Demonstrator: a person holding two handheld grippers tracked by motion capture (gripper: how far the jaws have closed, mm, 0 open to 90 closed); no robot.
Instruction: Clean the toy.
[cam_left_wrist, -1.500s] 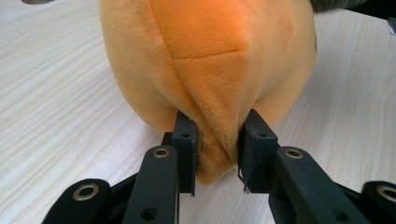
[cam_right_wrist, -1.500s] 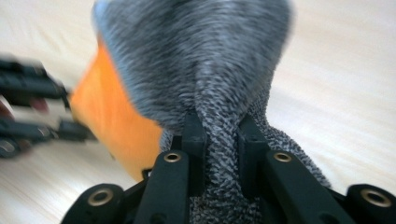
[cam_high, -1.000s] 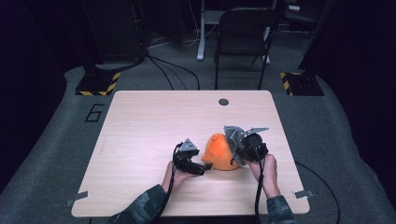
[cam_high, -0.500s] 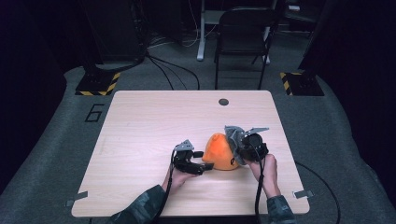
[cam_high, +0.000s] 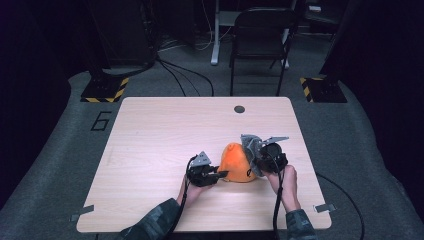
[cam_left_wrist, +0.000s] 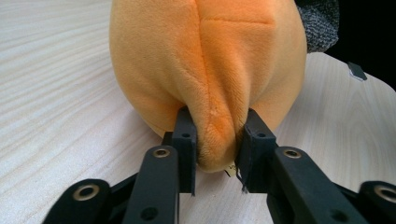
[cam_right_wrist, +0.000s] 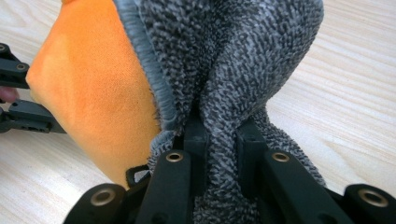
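Note:
An orange plush toy (cam_high: 237, 161) lies on the wooden table (cam_high: 160, 140), right of centre near the front. A grey knitted cloth (cam_high: 250, 147) drapes over its right side. My left gripper (cam_high: 221, 174) is shut on a fold of the orange plush (cam_left_wrist: 210, 70) at its left end, the fabric pinched between both fingers (cam_left_wrist: 184, 135). My right gripper (cam_high: 258, 161) is shut on a bunched ridge of the grey cloth (cam_right_wrist: 224, 60), with the orange plush (cam_right_wrist: 98, 93) beside it. The left gripper's jaws show at the left edge of the right gripper view.
A small dark round hole (cam_high: 239, 109) sits near the table's far edge. A black chair (cam_high: 260, 30) stands beyond the table, and cables run over the grey floor. Yellow-black striped blocks (cam_high: 102, 90) lie at the far left and right.
My left gripper moved right to the plush toy and shut on its left end. The right gripper kept its hold on the grey cloth.

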